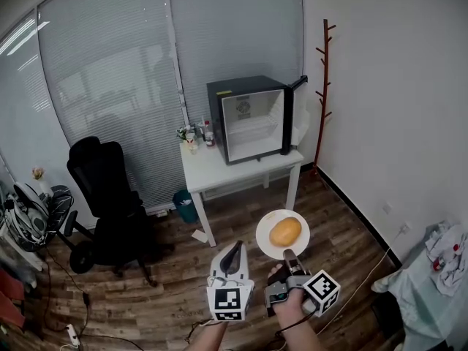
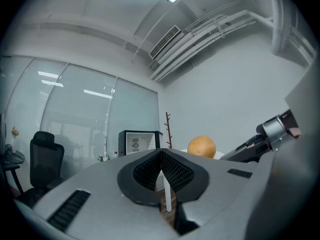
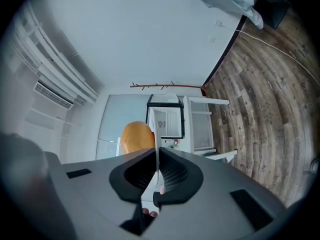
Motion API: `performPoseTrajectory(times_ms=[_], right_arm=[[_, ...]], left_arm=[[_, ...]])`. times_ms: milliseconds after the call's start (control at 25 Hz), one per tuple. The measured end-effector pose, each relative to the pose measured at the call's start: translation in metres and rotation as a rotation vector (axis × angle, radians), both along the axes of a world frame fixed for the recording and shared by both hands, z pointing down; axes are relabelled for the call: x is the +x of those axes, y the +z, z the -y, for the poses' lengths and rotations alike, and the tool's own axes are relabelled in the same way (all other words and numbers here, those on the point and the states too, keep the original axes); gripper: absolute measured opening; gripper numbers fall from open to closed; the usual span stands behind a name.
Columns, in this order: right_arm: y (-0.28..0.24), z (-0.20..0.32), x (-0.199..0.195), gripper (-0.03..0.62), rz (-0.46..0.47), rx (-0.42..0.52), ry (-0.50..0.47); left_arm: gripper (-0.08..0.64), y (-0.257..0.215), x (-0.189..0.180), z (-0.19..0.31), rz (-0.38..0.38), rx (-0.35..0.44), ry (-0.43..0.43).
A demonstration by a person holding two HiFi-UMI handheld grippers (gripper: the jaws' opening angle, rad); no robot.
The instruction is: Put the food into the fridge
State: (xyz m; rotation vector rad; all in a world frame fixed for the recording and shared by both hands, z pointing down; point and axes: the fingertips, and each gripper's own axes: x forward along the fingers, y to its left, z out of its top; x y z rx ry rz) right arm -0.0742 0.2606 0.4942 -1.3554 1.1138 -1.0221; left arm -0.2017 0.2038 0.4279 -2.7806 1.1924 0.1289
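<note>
A round orange-brown piece of food (image 1: 285, 231) lies on a white plate (image 1: 265, 245) held out over the wooden floor. My right gripper (image 1: 290, 256) is shut on the plate's near rim; in the right gripper view the rim (image 3: 158, 159) runs edge-on between the pads, with the food (image 3: 137, 136) beside it. My left gripper (image 1: 235, 251) hangs just left of the plate, shut and empty, its pads meeting (image 2: 161, 151). The small black fridge (image 1: 252, 119) stands on a white table (image 1: 219, 170) across the room, its door (image 1: 296, 115) swung open to the right and its white shelves showing.
Small bottles (image 1: 194, 134) stand on the table left of the fridge. A black office chair (image 1: 110, 196) stands at the left, a teal bin (image 1: 185, 205) under the table, a wooden coat stand (image 1: 322, 93) in the corner. Cloth-covered furniture (image 1: 439, 269) is at the right edge.
</note>
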Motion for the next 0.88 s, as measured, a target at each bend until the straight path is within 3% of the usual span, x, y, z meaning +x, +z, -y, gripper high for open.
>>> performPoseTrajectory(times_ms=[440, 880], right_arm=[[0.004, -0.01, 0.048, 0.032, -0.006, -0.01, -0.039], [0.003, 0.01, 0.069, 0.032, -0.019, -0.014, -0.035]], left_arm=[[0.026, 0.002, 0.054, -0.013, 0.001, 0.0, -0.016], [0.026, 0.002, 0.078, 0.007, -0.002, 0.012, -0.002]])
